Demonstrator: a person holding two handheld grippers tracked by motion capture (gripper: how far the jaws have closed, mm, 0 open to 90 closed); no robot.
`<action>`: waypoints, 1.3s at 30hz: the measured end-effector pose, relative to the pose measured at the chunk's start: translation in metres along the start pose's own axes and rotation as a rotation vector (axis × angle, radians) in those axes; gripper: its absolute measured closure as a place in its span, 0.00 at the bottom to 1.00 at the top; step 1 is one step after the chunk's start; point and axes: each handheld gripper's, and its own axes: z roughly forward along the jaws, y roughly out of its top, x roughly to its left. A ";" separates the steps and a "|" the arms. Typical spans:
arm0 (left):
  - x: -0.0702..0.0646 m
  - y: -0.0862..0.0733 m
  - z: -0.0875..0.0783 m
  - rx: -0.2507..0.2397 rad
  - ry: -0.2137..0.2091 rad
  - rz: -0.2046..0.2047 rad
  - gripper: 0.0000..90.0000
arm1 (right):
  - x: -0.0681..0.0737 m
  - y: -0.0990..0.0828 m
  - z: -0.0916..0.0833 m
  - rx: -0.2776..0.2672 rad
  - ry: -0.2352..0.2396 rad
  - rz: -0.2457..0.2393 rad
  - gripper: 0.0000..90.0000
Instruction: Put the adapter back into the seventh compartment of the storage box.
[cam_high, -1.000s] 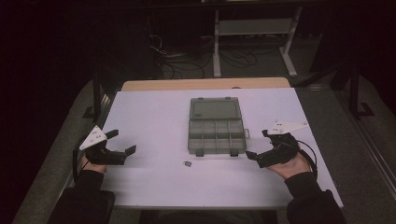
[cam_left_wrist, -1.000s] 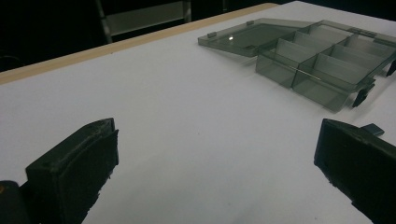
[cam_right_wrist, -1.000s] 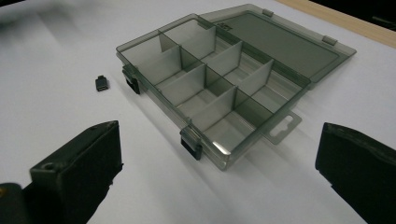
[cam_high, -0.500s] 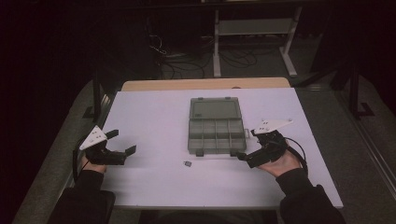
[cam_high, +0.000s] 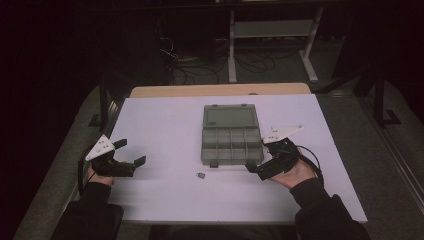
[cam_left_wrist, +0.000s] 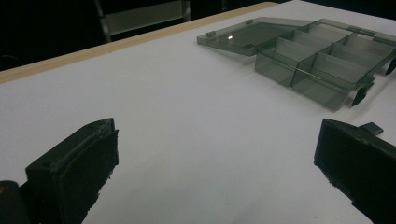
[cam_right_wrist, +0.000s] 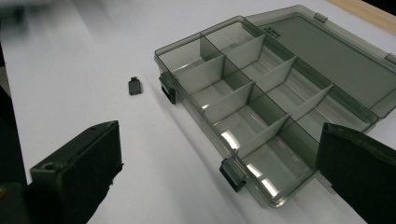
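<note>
A smoky grey clear compartment box (cam_high: 232, 145) lies open in the middle of the white table (cam_high: 165, 125), its lid (cam_high: 230, 117) flat on the far side. The compartments look empty. A small dark adapter (cam_high: 201, 175) lies just in front of the box's near left latch. My right gripper (cam_high: 257, 161) is open at the box's near right corner, facing the box (cam_right_wrist: 247, 93) and the adapter (cam_right_wrist: 134, 86). My left gripper (cam_high: 130, 152) rests open at the table's left side, well apart from the box (cam_left_wrist: 322, 60). Its right jaw partly hides the adapter (cam_left_wrist: 372, 128).
A wooden strip (cam_high: 220, 90) borders the table's far edge. Beyond it, on the dark floor, stand a metal frame (cam_high: 270, 35) and loose cables (cam_high: 190, 65). A dark post (cam_high: 102, 100) rises at the table's far left corner.
My right gripper has moved left and slightly nearer, up to the box's near right corner. The left gripper, the box and the adapter have stayed put.
</note>
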 end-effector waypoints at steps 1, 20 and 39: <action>0.000 0.000 0.000 0.000 0.000 -0.001 0.00 | 0.001 0.001 0.001 0.003 0.003 -0.002 0.00; 0.000 0.000 0.000 -0.002 -0.003 -0.001 0.00 | 0.011 0.013 0.019 0.053 0.042 -0.040 0.00; 0.000 0.000 0.000 -0.002 -0.004 -0.001 0.00 | 0.021 0.035 0.034 0.090 0.070 -0.083 0.00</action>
